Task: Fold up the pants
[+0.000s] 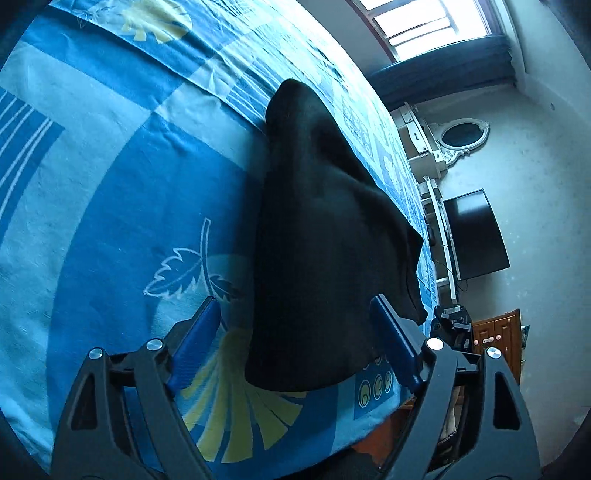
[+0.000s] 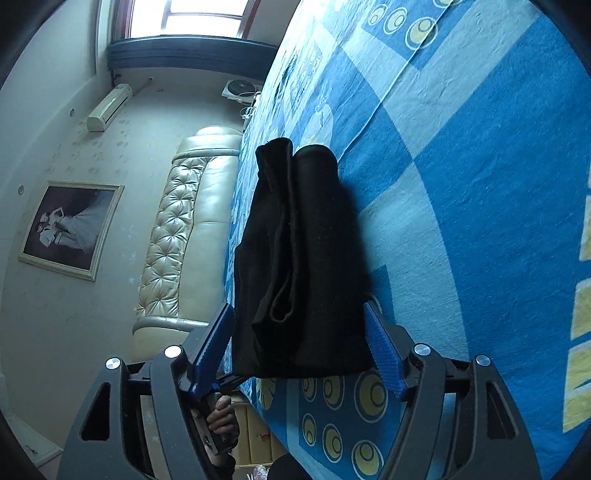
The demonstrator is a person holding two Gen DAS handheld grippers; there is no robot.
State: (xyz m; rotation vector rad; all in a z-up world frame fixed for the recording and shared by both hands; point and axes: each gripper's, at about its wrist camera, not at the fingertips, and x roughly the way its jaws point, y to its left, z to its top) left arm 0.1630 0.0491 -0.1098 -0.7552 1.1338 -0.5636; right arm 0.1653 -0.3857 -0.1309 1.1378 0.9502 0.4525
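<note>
Blue ribbed pads on both tools, spread wide, gripping nothing. Left tool (image 1: 295,332): released, pads straddling the near end of the pants (image 1: 317,236) without clear contact. Right tool (image 2: 301,343): released likewise, pads flanking the same dark bundle's near edge, contact not certain.

Black pants lying on the bed (image 1: 110,184), on the blue patterned sheet, close to the bed's edge. Already folded into a narrow stack; layered edges visible in the right wrist view.

Long axis running straight away from both tools, along the pointing direction of the fingers. Neither tool clearly nearer. Probable next step: halving end to end, near edge carried toward far end. Judgement only.

Beyond: padded headboard (image 2: 184,221), framed picture (image 2: 70,229), window (image 1: 424,22).
</note>
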